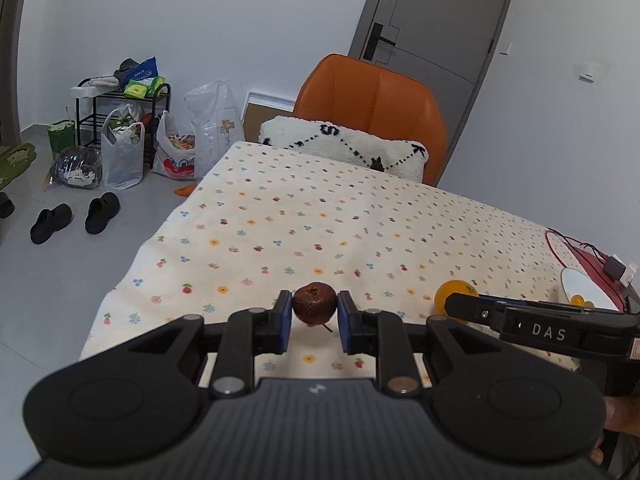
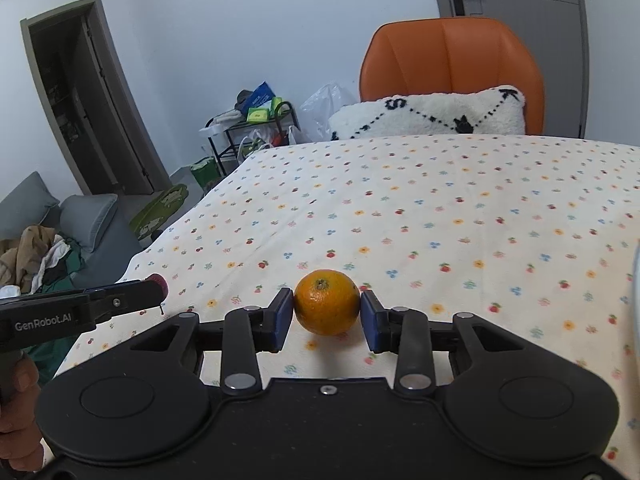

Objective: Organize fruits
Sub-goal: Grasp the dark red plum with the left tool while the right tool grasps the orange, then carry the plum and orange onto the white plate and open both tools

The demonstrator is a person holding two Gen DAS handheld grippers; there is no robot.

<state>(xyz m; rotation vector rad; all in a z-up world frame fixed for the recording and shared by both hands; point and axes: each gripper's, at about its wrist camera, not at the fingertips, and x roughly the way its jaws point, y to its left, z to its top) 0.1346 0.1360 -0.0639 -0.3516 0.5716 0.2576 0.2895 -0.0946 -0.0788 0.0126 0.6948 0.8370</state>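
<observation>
My left gripper (image 1: 314, 310) is shut on a small dark red fruit (image 1: 314, 300) with a thin stem, its blue pads pressed on both sides just above the flowered tablecloth (image 1: 320, 220). My right gripper (image 2: 327, 312) is shut on an orange (image 2: 327, 300), again with a blue pad on each side. In the left wrist view the orange (image 1: 450, 294) shows to the right, behind a right-gripper finger. In the right wrist view the dark red fruit (image 2: 159, 281) peeks out at the left gripper's tip. A white bowl (image 1: 576, 280) holding small orange fruits stands at the far right.
The bowl sits on a red mat (image 1: 580, 256) with wires and a small black box. An orange chair (image 1: 372, 100) with a white cushion (image 1: 344, 144) stands at the table's far end. Bags, a rack and shoes (image 1: 76, 216) are on the floor to the left.
</observation>
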